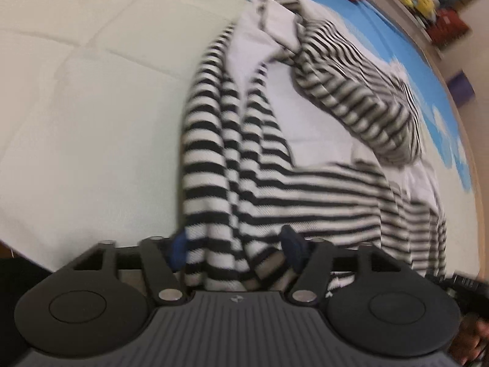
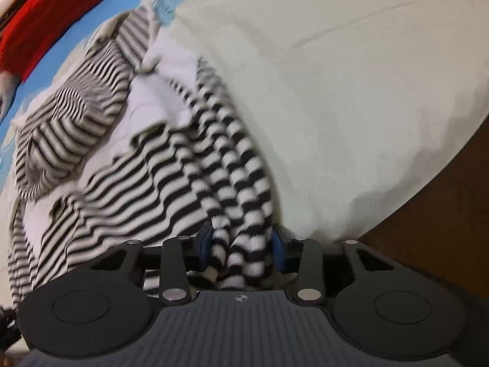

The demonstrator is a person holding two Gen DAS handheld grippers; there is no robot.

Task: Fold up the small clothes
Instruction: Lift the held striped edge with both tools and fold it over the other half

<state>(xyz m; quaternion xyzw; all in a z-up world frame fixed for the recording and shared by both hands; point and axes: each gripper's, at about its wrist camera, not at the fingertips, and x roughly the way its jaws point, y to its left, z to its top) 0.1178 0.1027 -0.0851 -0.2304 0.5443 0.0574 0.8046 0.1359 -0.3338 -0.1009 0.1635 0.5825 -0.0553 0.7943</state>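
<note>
Two wrist views are showing you the same pale sheet (image 1: 76,107) covering most of the bed, with a blue printed cover (image 1: 351,18) running along its far edge. No readable writing is showing anywhere; only a small round emblem is sitting on each gripper's grey body, too tiny to make out.

Next in size, the striped garment (image 1: 305,183) is lying crumpled on the sheet, black and white bands bunched into ridges, its white inside showing in places. Motion blur is smearing the stripes, so you cannot tell sleeves from body. Its near edge is gathered up and rising toward both tools.

A red cloth (image 2: 52,15) is lying on the blue cover beyond, cut off by the frame. Yellow and red items on a far shelf are too blurred to name.

Your left gripper (image 1: 235,246) is holding its blue pads (image 1: 178,249) apart with striped folds between them; whether they are pressing is unclear. Your right gripper (image 2: 241,244) is clenching a thick bunch of the same fabric.
</note>
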